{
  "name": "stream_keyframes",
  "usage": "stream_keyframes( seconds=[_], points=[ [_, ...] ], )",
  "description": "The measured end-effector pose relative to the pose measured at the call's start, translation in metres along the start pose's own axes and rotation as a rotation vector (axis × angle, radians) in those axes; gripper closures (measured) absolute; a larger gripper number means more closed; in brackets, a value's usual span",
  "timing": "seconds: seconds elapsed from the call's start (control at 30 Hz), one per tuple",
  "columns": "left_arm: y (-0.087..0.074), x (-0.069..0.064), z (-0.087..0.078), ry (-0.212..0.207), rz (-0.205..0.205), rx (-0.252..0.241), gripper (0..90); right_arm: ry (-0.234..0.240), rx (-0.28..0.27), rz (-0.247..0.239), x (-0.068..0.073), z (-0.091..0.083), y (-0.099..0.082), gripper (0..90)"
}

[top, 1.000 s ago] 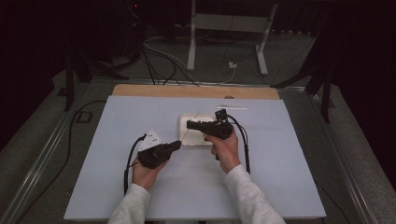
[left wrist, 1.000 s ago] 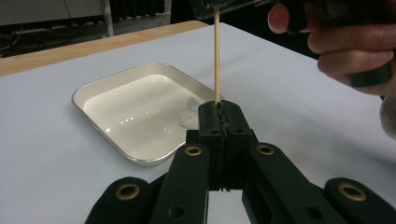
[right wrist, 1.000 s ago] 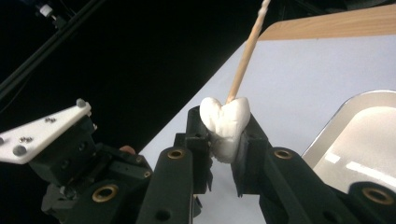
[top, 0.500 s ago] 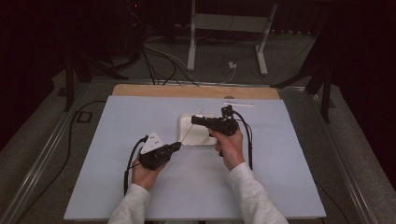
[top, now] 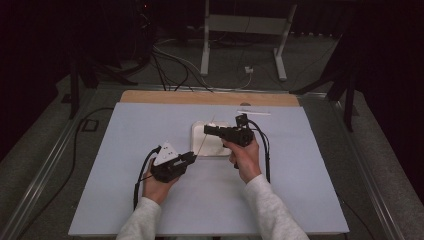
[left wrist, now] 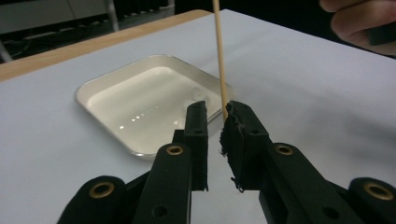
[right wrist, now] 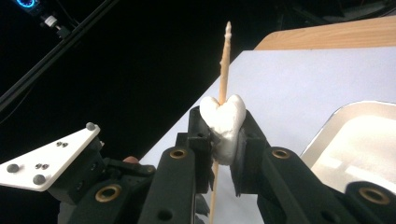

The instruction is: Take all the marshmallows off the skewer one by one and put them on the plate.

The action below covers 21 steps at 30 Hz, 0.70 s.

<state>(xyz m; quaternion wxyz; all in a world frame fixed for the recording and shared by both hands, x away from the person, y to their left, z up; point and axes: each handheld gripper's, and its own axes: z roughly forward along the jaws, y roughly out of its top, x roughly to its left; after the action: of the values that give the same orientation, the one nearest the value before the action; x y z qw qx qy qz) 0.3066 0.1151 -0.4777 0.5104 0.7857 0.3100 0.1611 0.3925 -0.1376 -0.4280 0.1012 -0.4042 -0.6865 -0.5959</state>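
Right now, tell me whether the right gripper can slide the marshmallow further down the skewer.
Probably yes. The right gripper is already shut on the marshmallow, threaded on the skewer. The left gripper pinches the skewer's lower end, and the stick between them looks bare.

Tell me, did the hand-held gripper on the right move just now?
Yes. The right hand-held gripper slid rightward and slightly toward the person, judged against the white tray.
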Motion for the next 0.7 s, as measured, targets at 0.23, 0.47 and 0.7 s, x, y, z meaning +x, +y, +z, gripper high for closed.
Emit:
stream_keyframes(
  seconds=[0.23, 0.47, 0.7],
  points=[
    [0.001, 0.000, 0.005, -0.013, -0.041, -0.017, 67.2, 0.013, 0.016, 0.007, 0.001, 0.006, -0.006, 81.2],
    [0.002, 0.000, 0.009, -0.043, -0.074, -0.015, 67.1, 0.035, 0.012, 0.012, 0.003, 0.011, -0.009, 81.3],
    [0.001, 0.004, 0.005, -0.007, -0.070, 0.019, 90.0, 0.037, 0.032, 0.001, 0.005, 0.013, -0.011, 81.1]
  ],
)
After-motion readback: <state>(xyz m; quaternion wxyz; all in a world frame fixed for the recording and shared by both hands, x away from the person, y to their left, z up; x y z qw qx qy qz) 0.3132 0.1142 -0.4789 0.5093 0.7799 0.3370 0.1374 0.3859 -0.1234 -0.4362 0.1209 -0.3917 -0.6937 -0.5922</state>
